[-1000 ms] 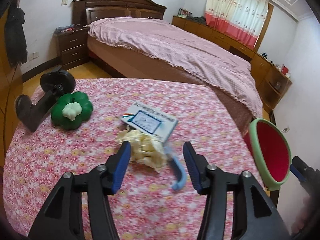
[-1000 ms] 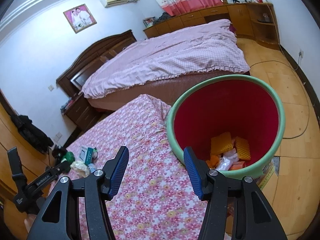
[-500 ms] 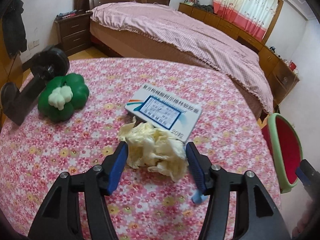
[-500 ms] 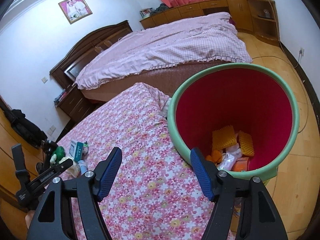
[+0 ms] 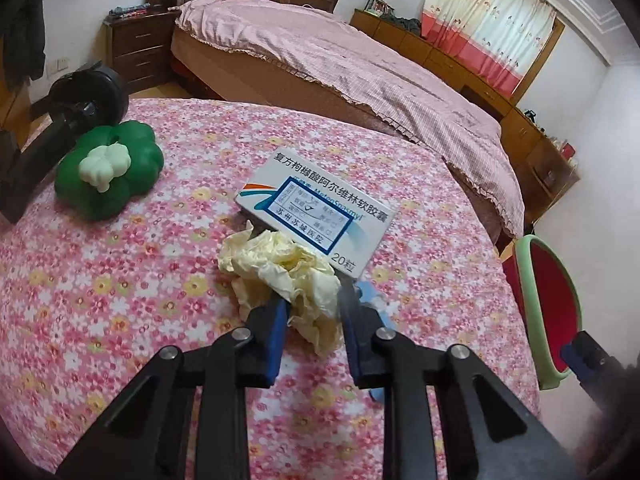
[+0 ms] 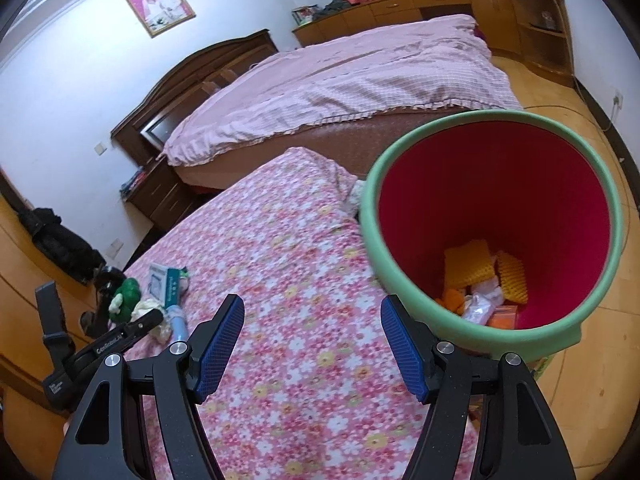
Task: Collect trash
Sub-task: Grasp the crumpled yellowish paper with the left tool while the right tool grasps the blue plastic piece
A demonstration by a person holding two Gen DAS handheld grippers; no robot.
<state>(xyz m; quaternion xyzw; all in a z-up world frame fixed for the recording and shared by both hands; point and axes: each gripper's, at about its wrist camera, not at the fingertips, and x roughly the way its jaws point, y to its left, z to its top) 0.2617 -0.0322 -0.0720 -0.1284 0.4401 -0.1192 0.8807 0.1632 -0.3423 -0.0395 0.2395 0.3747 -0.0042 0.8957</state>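
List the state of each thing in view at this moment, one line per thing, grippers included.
left gripper: jaws have just closed, pads pressing the crumpled tissue.
crumpled tissue: pinched, on the tablecloth, overlapping the box's near edge.
medicine box: closed, lying flat.
green toy: resting on the tablecloth, untouched.
right gripper: open, nothing between its jaws.
bin: upright beside the table, trash at the bottom.

left gripper (image 5: 310,316) dropped in and its jaws just closed on the crumpled yellow tissue (image 5: 282,276). right gripper (image 6: 312,340) opened wider, nothing between its jaws.
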